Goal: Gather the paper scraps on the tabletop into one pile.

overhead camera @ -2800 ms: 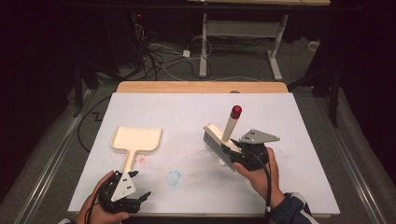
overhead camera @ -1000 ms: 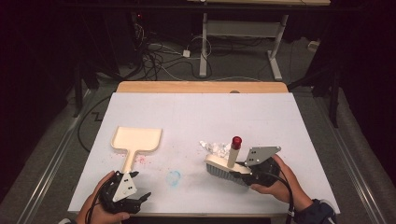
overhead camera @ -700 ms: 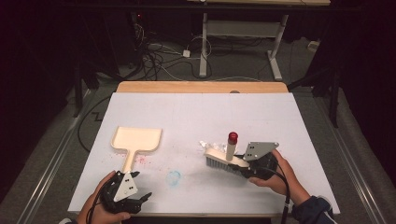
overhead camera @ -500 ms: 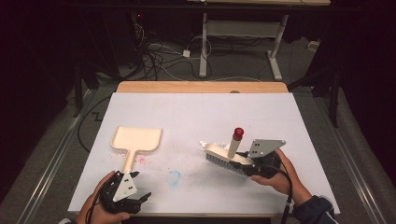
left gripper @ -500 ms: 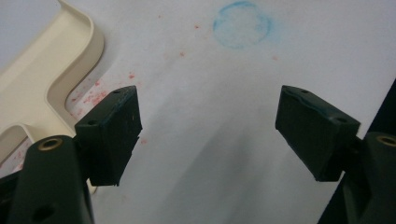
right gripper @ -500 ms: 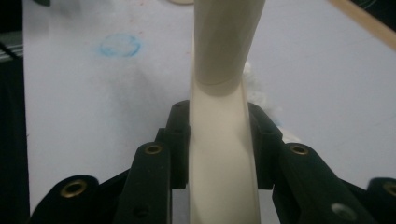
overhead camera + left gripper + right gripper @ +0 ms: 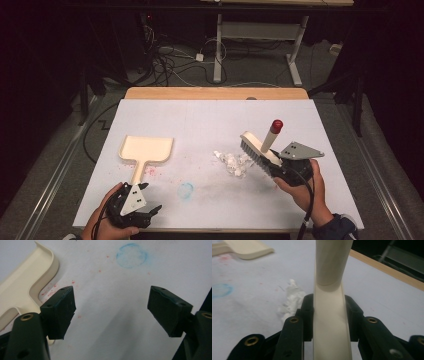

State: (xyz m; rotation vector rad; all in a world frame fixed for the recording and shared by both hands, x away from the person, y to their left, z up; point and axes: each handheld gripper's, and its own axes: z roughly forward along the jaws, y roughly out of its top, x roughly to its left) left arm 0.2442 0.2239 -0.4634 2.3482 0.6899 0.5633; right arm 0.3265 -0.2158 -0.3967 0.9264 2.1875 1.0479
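A cream brush (image 7: 257,147) with a red-tipped handle is tilted over the white table sheet (image 7: 210,120), its bristles just right of a small heap of white scraps (image 7: 232,161). My right gripper (image 7: 274,164) is shut on the brush's back, and the right gripper view shows both pads pressed to the cream brush (image 7: 330,315), with the scraps (image 7: 292,300) at the left. A cream dustpan (image 7: 146,149) lies flat on the left. My left gripper (image 7: 151,197) stands open and empty by the end of the dustpan's handle; its own view (image 7: 112,307) shows bare sheet between the jaws and the dustpan (image 7: 22,287) at the left.
A faint blue ring (image 7: 185,190) and red specks mark the sheet between the dustpan and the scraps. A wooden strip (image 7: 215,93) edges the table's far side. Beyond it are dark floor, cables and a desk frame (image 7: 257,35).
The right gripper has carried the brush from the near side of the scraps to their right, a little farther from the person. The left gripper and the dustpan have stayed put.
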